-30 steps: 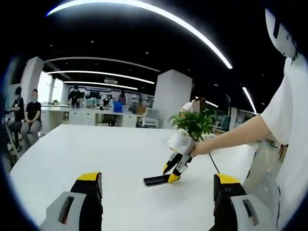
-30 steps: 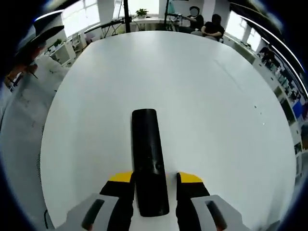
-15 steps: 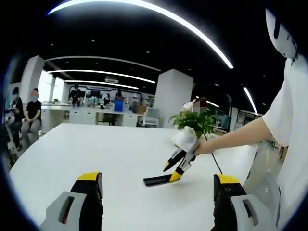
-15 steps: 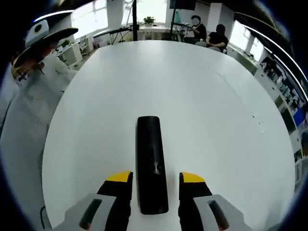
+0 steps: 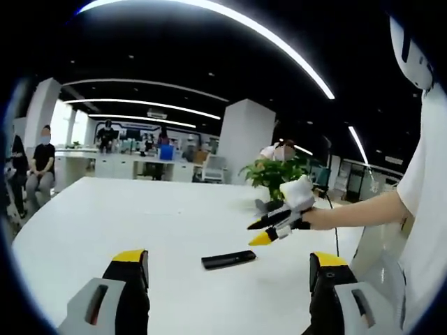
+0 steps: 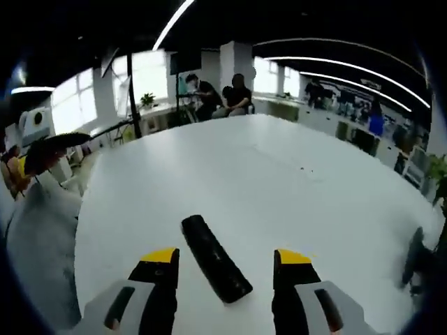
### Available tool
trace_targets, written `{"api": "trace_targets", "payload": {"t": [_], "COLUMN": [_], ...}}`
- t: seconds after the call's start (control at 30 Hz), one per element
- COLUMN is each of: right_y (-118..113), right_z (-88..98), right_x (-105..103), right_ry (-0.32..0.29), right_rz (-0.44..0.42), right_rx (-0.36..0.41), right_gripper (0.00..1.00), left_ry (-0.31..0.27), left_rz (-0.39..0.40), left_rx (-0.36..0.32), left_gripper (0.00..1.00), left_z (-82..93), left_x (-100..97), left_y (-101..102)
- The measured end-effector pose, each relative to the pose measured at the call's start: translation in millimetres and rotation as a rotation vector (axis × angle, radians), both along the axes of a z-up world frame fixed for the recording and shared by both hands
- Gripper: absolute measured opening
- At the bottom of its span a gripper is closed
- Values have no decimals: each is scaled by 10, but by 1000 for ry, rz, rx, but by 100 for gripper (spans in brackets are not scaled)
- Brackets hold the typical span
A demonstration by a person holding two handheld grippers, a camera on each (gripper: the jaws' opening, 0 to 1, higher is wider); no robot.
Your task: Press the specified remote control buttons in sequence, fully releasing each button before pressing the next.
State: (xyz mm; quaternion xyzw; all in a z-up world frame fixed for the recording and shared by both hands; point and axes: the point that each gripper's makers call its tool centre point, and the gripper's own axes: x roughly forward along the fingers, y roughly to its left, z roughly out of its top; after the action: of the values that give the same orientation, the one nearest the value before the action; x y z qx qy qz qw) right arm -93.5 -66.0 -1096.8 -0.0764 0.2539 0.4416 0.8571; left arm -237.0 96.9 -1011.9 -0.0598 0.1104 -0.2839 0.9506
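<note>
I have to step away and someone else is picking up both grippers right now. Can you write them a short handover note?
Right gripper: raised above the table, jaws open, holding nothing. In its own view the jaws straddle the remote without touching it.
Left gripper: open, empty, low over the table, looking at the remote from the side.
Remote: black, lying flat on the white table, clear of both grippers, in sight of both cameras.
Done: cannot tell from this moment which buttons are pressed.
Left: check the sequence, then lower the right gripper for the next press, releasing fully each time.
</note>
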Motion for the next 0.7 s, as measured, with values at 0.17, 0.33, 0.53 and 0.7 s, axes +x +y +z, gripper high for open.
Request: {"api": "trace_targets", "payload": {"t": [0.17, 0.33, 0.53, 0.7], "right_y": [-170, -208, -273, -335], "right_z": [209, 494, 724, 778], "right_x": [-131, -358, -589, -780], "right_ry": [-55, -144, -177, -188], "right_rz": [-93, -135, -224, -269], "right_rx": [82, 109, 192, 206], "right_gripper": [59, 58, 63, 70], "left_ry": [-4, -3, -14, -12], "left_rz": [-14, -24, -28, -30], "left_rx": [-10, -16, -23, -30], "left_gripper": [99, 99, 99, 99], "left_z": [-8, -18, -3, -19], "left_x": [3, 14, 25, 11], "left_y": [-26, -30, -38, -34]}}
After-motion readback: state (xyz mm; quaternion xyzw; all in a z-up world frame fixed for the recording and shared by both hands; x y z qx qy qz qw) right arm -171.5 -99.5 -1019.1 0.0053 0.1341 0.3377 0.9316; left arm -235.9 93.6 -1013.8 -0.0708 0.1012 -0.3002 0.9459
